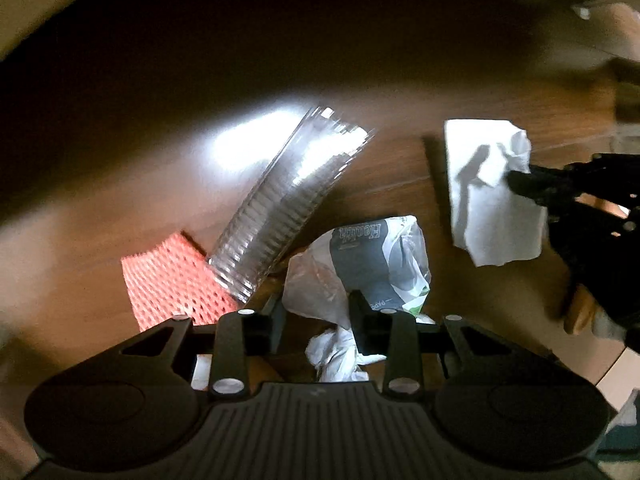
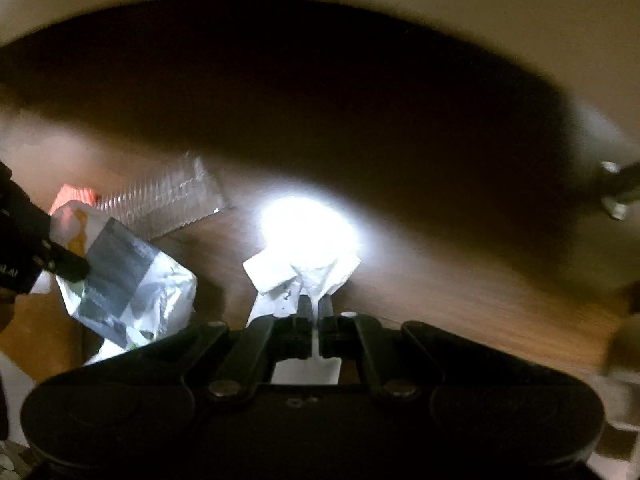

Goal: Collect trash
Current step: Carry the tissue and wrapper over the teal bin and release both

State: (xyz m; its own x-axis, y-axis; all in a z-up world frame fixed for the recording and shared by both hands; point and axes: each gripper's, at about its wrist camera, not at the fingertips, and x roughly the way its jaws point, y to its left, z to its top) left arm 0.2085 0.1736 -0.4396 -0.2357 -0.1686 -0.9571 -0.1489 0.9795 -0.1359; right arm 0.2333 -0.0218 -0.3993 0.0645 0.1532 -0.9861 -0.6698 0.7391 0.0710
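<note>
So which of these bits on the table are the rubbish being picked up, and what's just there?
Part of the job:
- plastic bag, held by the left gripper
- white paper, pinched in the right gripper
- clear plastic tray, lying on the table
- orange mesh, under the tray's end

Just there:
- wooden table
</note>
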